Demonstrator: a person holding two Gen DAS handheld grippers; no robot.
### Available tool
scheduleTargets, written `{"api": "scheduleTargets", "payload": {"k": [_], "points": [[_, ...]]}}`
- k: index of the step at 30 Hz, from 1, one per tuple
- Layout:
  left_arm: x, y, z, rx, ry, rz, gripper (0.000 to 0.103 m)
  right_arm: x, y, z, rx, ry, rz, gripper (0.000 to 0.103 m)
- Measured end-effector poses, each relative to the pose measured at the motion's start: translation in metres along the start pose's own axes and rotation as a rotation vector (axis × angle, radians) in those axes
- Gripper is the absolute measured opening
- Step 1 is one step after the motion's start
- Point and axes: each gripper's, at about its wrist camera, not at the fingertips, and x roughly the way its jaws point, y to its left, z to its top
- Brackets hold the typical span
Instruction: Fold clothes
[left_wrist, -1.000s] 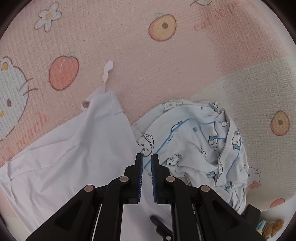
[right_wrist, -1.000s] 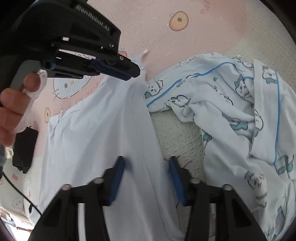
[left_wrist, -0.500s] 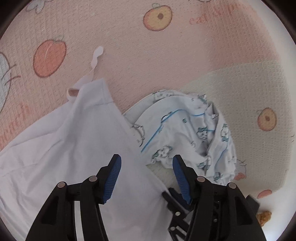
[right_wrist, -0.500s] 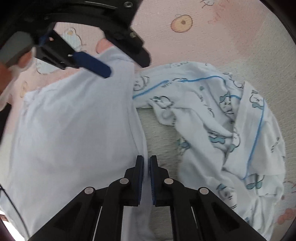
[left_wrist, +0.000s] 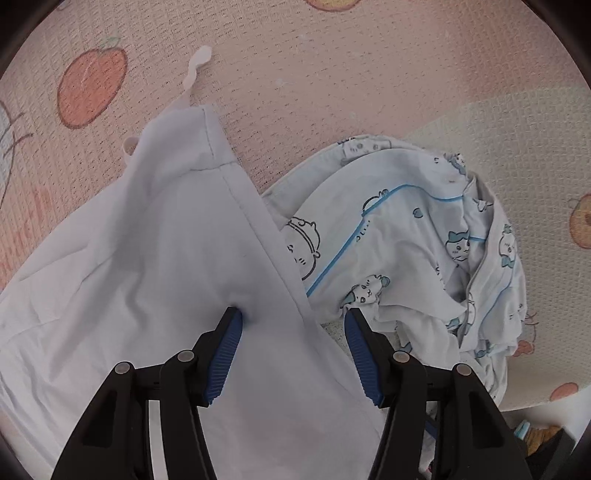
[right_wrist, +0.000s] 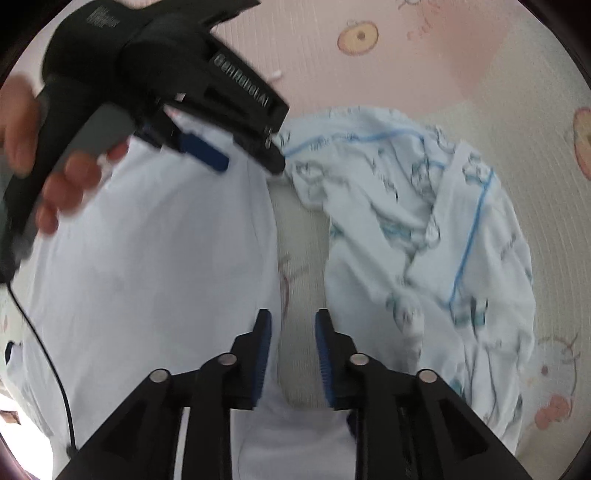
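Observation:
A plain white garment (left_wrist: 147, 258) lies spread on the pink play mat (left_wrist: 332, 74), its hemmed right edge running under my left gripper (left_wrist: 293, 321). That gripper is open, straddling the hem, with its left pad pressing a dent into the cloth. A crumpled white garment with blue cartoon prints (left_wrist: 406, 240) lies to the right. In the right wrist view my right gripper (right_wrist: 292, 325) has its jaws opening, with only bare mat (right_wrist: 303, 240) between them; the white garment (right_wrist: 147, 277) is to its left and the printed garment (right_wrist: 424, 221) to its right. The left gripper (right_wrist: 243, 162) hangs open at upper left.
A person's hand (right_wrist: 62, 184) holds the left gripper's handle. A thin white strap (left_wrist: 195, 70) trails from the white garment's top corner. A black cable (right_wrist: 48, 350) runs down the left side. Small objects (left_wrist: 535, 432) sit off the mat's lower right edge.
My left gripper went from shut to open and dropped closer onto the white garment's hem. My right gripper shut at the garment's edge, then parted again and shifted right over bare mat.

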Motion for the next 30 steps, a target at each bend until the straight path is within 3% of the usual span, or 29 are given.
{"api": "scheduleTargets", "payload": {"k": [6, 10, 13, 17, 20, 22, 23, 24, 26, 30], "points": [[0.005, -0.019, -0.007, 0.031, -0.014, 0.024, 0.055, 0.001, 0.012, -0.008, -0.062, 0.074, 0.02, 0.034], [0.014, -0.032, -0.009, 0.034, -0.015, 0.025, 0.055, -0.014, 0.012, -0.006, -0.07, 0.024, 0.038, 0.034], [0.014, -0.034, -0.01, 0.031, -0.017, 0.026, 0.055, -0.015, 0.013, -0.002, -0.08, 0.015, 0.04, 0.041], [0.032, -0.046, -0.041, 0.037, -0.026, 0.046, 0.055, 0.012, 0.004, -0.002, -0.034, 0.073, -0.001, 0.041], [0.035, -0.068, -0.051, 0.055, -0.029, 0.065, 0.055, 0.014, 0.001, -0.005, -0.005, 0.019, -0.028, 0.038], [0.045, -0.078, -0.044, 0.065, -0.038, 0.079, 0.054, 0.012, 0.005, -0.005, -0.016, -0.007, -0.067, 0.027], [0.049, -0.082, -0.041, 0.071, -0.044, 0.09, 0.048, 0.012, 0.006, -0.004, -0.019, -0.001, -0.075, 0.013], [0.05, -0.084, -0.044, 0.079, -0.053, 0.119, 0.032, 0.012, 0.006, -0.001, -0.022, 0.006, -0.081, 0.009], [0.051, -0.088, -0.048, 0.093, -0.071, 0.171, 0.021, 0.012, 0.006, 0.002, -0.039, 0.016, -0.114, 0.007], [0.041, -0.079, -0.051, 0.034, -0.067, 0.089, 0.01, 0.015, 0.009, 0.013, -0.094, 0.016, -0.182, 0.006]]}}
